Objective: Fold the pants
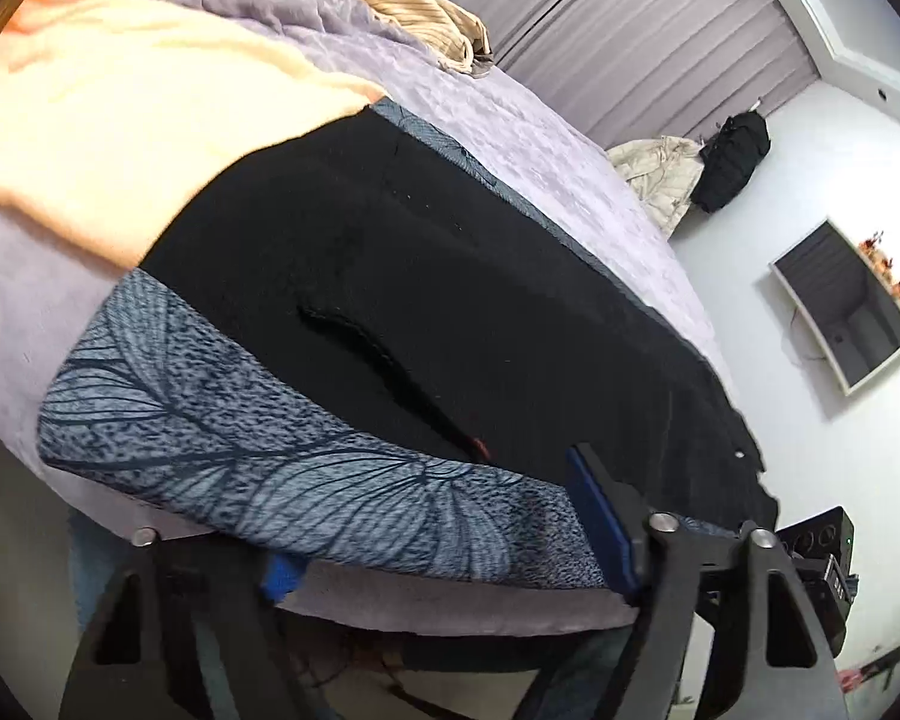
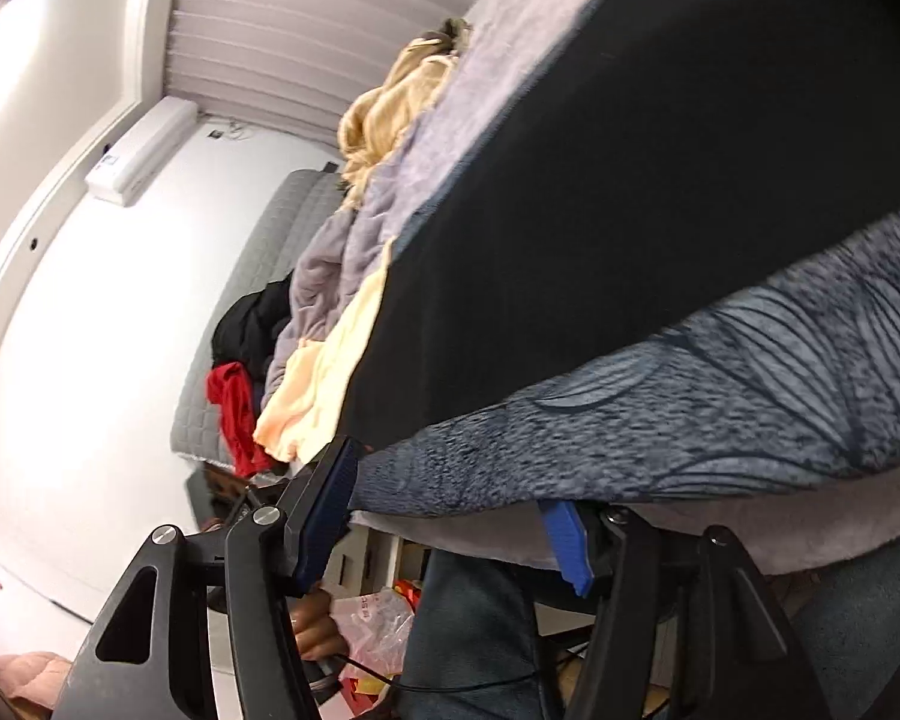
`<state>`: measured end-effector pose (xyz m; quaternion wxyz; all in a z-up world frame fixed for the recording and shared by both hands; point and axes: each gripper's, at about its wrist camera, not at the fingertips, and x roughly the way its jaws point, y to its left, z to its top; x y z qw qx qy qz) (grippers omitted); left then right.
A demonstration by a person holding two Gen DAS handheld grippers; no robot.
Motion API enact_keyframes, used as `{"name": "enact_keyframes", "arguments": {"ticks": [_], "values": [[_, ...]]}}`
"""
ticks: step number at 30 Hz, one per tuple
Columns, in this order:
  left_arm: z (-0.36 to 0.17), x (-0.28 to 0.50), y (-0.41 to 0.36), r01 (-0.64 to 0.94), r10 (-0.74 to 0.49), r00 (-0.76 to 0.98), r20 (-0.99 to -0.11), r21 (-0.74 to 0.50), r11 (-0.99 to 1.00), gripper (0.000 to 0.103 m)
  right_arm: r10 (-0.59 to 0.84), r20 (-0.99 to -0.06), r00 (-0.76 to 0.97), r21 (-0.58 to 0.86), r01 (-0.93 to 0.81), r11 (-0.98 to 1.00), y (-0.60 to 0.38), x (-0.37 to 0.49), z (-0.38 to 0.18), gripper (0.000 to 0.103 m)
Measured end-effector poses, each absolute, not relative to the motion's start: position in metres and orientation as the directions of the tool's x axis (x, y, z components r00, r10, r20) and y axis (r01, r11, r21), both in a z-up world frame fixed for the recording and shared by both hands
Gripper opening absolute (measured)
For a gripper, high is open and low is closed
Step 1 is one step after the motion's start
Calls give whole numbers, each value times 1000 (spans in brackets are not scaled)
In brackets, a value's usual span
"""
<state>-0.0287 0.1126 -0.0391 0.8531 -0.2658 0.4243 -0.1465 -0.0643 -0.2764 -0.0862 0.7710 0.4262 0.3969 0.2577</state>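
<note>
Black pants with a blue-grey leaf-print waistband lie flat on the bed w/ lilac quilted cover, waistband at the near edge, legs running away toward 12 o'clock in the left wrist view. The long axis thus points straight away from both tools.

Left tool: the band edge runs between its two blue pads; one pad sits at 5 o'clock above the cloth, the other peeks from under the band at 7 o'clock. Wide gap between pads, so spread apart, straddling the hem, not pinching yet.

Right tool: same setup. One blue pad stands beside the band's end corner at 7 o'clock, the other lies under the band at 5 o'clock. Also spread, no clamp on fabric.

Both seem about equally near, each at one end of the waistband. Prob. next step: close both on the band & lift. Both wrists are rolled, so the bed looks tilted in each view.

A peach fleece blanket overlaps the pants at 10 o'clock; it may drag when the pants come up.
</note>
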Motion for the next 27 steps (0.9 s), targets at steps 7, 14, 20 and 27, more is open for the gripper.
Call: {"name": "enact_keyframes", "arguments": {"ticks": [7, 14, 20, 27], "values": [[-42, -26, 114, 16, -412, 597, -688, -504, 864, 50, 722, -400, 564, 888, 44, 458, -290, -56, -105, 8], [13, 18, 101, 50, -361, 672, -647, -446, 893, 50, 631, -453, 629, 723, -155, 673, -277, -30, -11, 8], [47, 100, 87, 113, -323, 722, -611, -357, 927, 50, 600, -514, 613, 597, -246, 763, -278, 57, 49, 8], [18, 216, 75, 50, -234, 693, -682, -278, 959, 53, 529, -660, 533, 523, -179, 833, -275, 180, 10, 10]]}}
